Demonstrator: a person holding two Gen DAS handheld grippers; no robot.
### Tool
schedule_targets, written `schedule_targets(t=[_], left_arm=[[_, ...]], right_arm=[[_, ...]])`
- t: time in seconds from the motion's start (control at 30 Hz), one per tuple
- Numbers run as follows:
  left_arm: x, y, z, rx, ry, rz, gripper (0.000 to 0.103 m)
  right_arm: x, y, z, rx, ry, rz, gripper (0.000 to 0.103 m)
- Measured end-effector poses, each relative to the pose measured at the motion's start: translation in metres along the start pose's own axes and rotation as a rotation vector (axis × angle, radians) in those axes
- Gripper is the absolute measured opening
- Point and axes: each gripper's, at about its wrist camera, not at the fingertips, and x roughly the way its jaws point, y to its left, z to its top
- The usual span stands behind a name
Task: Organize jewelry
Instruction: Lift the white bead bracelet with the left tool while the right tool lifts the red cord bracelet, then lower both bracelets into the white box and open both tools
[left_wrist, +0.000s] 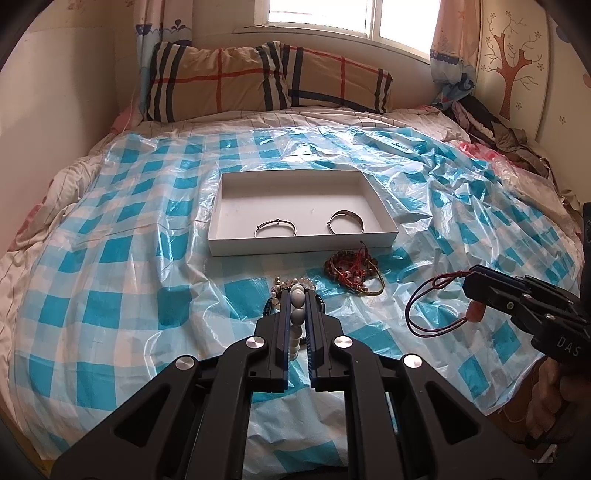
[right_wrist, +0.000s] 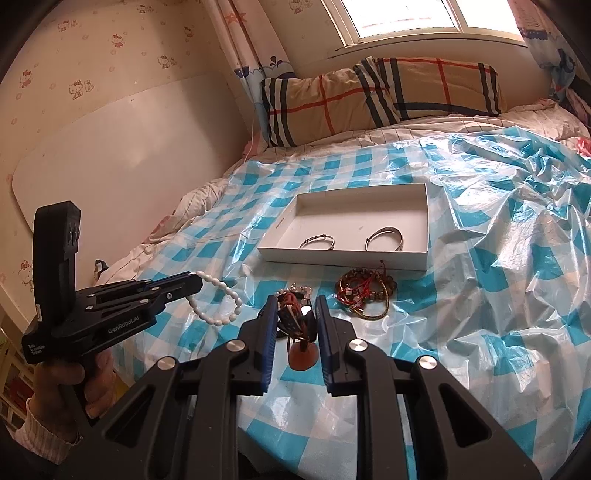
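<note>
**Bracelets aloft in both grippers, box waiting**

Bracelets hang from both of my tools above the blue-checked plastic sheet (left_wrist: 110, 306). My left gripper (left_wrist: 297, 295) is clamped shut on a white bead bracelet (right_wrist: 218, 302), which dangles as a loop from the fingertips. My right gripper (right_wrist: 295, 306) is closed on a red cord bracelet (left_wrist: 436, 306) with a small reddish-brown charm (right_wrist: 303, 356) hanging under it; in its own view the jaws stand a little apart, so I judge the grip sits on the knot, though the contact itself is hard to make out.

The white box (left_wrist: 218, 236) lies ahead on the sheet, with a thin silver bangle (left_wrist: 276, 229) and a wide silver cuff (left_wrist: 346, 221) already inside, near its front wall. Just in front of the box rest a tangle of red and brown bracelets (left_wrist: 354, 275) and a small beaded piece (right_wrist: 297, 290).

What worries me: the thin cord could slip from a loose pinch over the crinkled sheet. The swinging loops could also snag the tangle on the way across, or catch the box's front wall and shove the light box along the slick plastic.
</note>
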Motion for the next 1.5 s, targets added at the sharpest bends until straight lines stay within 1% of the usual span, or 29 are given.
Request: schedule_targets(t=[0.7,0.87,1.07,1.5], left_arm=[[0.03,-0.007,0.026,0.018,-0.009,-0.012,0.007],[0.043,-0.006,0.035,0.016,-0.011,-0.015,0.007],[0.057,-0.006,0.052,0.016,-0.026,-0.021,0.007],[0.105,0.0,0.083,-0.003,-0.029,-0.036,0.007]], right_arm=[[0.027,-0.013,0.023,-0.003,-0.042,-0.009,0.021],[0.036,-0.018,0.027,-0.004,-0.053,-0.022,0.021],[0.052,-0.029,0.038,0.003,-0.07,-0.037,0.021],[0.095,-0.049,0.061,0.01,-0.088,-0.045,0.021]])
